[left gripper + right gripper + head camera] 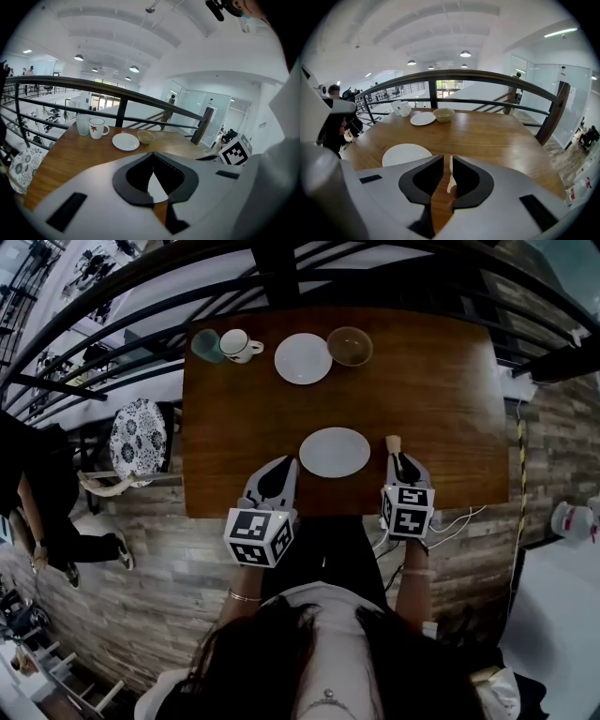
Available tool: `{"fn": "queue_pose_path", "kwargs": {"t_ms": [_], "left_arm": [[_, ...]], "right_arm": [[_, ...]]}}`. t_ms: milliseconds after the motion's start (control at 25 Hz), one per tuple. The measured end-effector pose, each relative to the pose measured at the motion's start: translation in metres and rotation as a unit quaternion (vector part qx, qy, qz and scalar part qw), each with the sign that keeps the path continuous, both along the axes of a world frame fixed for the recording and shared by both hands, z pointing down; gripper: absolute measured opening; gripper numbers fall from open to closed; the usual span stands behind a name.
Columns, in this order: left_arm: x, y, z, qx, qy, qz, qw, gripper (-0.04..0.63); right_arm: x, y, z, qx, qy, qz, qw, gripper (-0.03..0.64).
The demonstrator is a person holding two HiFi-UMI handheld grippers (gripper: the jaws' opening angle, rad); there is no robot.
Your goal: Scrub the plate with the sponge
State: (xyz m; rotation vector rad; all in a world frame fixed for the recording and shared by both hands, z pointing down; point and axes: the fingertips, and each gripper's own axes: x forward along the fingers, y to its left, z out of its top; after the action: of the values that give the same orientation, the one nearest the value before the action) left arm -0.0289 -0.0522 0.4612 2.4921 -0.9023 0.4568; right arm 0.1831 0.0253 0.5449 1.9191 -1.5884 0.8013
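"Plate (335, 452) for scrubbing: where does it lie from where you stand?"

"Flat on the wooden bench (441, 409), close to the near edge, white and bare, with one tool on either side. A second plate (303, 358) sits along the far edge, so I count two plates."

"What else is over there?"

"One bowl (350, 346) just right of that second plate and one white mug (241, 345) on its left. One pale tumbler (207, 345) is right against the mug or nearly so; I can't tell which. That makes four things in that row."

"And the sponge?"

"Only one. The sponge (394, 441) is a small tan piece poking out past the tips of the right tool (398, 457). It is off to the right of the near plate and not touching it. That tool's jaws stand a narrow way apart. The sponge lies along one pad, and a sliver of bench shows between it and the other pad."

"The left tool?"

"The left tool (289, 465) is empty, its tips closed together, just beside the plate's left rim."

"Anyone else about?"

"One person (37, 493) stands off the bench's left end, near a seat with a patterned cushion (138, 435). A dark railing (487, 74) runs behind the far edge."
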Motion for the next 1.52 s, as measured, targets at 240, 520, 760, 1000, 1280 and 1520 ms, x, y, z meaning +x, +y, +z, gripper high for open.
{"fn": "queue_pose_path", "kwargs": {"t_ms": [240,520,760,1000,1280,1520], "left_arm": [[0.010,-0.001,0.010,-0.012,-0.008,-0.003,0.9999,0.010],[0.023,0.002,0.021,-0.024,-0.018,0.004,0.9995,0.010],[0.027,0.005,0.034,-0.040,-0.028,0.003,0.9988,0.010],[0.028,0.007,0.041,-0.049,-0.035,0.000,0.9982,0.010],[0.031,0.012,0.049,-0.058,-0.045,0.001,0.9973,0.009],[0.034,0.015,0.053,-0.062,-0.045,0.002,0.9971,0.010]], "right_arm": [[0.006,0.000,0.021,-0.024,-0.006,-0.009,1.000,0.100],[0.013,-0.001,0.042,-0.045,-0.014,-0.010,0.999,0.144],[0.019,0.005,0.058,-0.060,-0.023,-0.008,0.998,0.150],[0.022,0.006,0.070,-0.070,-0.029,-0.008,0.997,0.150],[0.031,0.003,0.082,-0.073,-0.027,0.000,0.997,0.135],[0.032,0.004,0.084,-0.070,-0.029,0.000,0.997,0.093]]}}
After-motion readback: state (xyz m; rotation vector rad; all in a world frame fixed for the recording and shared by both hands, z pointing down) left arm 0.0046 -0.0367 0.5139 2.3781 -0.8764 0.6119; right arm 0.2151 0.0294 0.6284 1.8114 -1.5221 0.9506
